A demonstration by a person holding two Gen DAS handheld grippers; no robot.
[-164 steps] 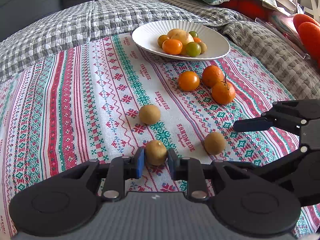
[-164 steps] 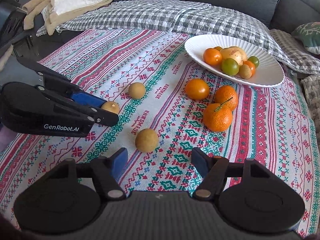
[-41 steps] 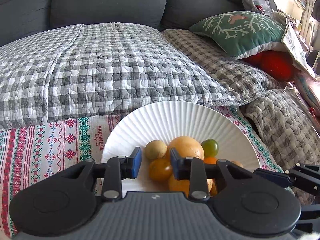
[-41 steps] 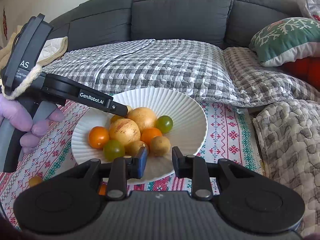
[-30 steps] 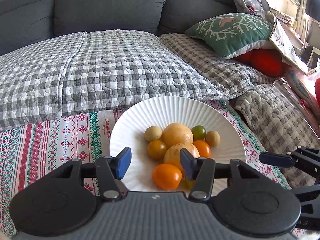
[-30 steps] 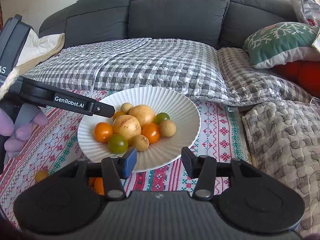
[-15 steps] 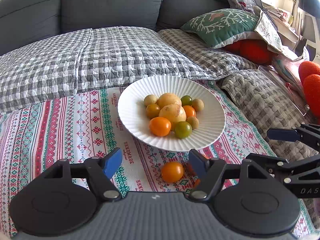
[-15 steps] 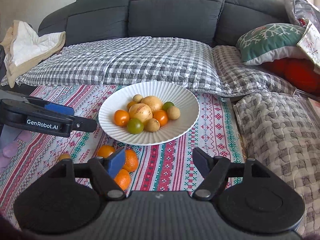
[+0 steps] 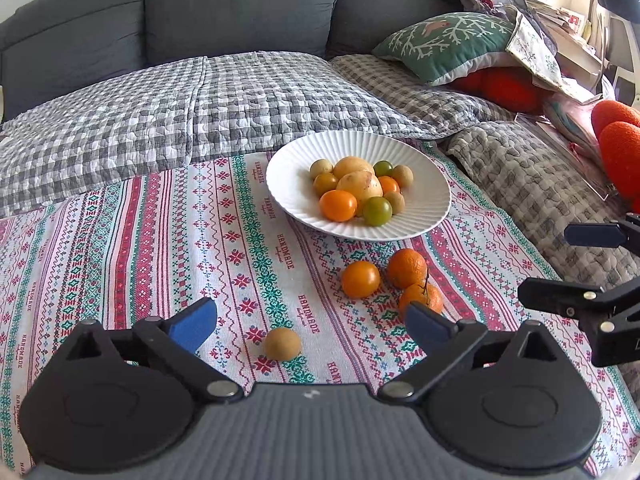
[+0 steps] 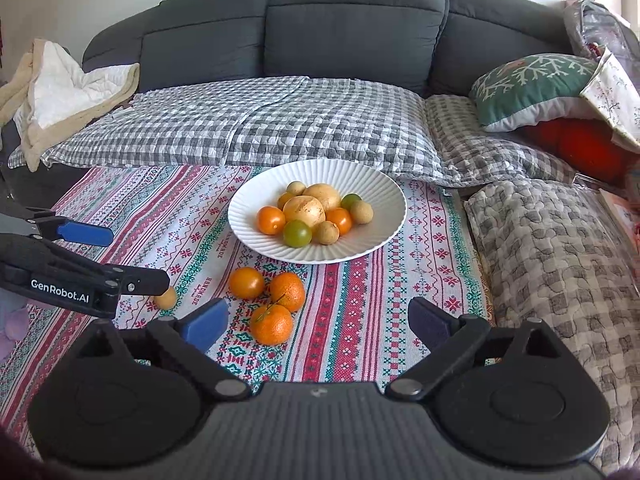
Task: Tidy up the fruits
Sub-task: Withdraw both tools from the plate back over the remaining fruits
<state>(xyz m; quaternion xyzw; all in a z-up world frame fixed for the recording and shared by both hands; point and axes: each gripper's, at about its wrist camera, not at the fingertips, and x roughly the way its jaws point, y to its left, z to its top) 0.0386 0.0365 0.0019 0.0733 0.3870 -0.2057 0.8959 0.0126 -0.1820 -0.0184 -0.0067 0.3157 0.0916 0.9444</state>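
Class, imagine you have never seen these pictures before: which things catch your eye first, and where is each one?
The white plate heaped with small fruit stands out, at the far end of the patterned cloth by the grey sofa. Just in front of it three oranges lie loose on the cloth, with one small brown fruit alone nearer the left gripper.

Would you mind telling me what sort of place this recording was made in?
Most likely a home living room. A dark grey sofa fills the background, covered with a checked quilt and a green patterned cushion. The fruit plate sits on an embroidered cloth spread in front.
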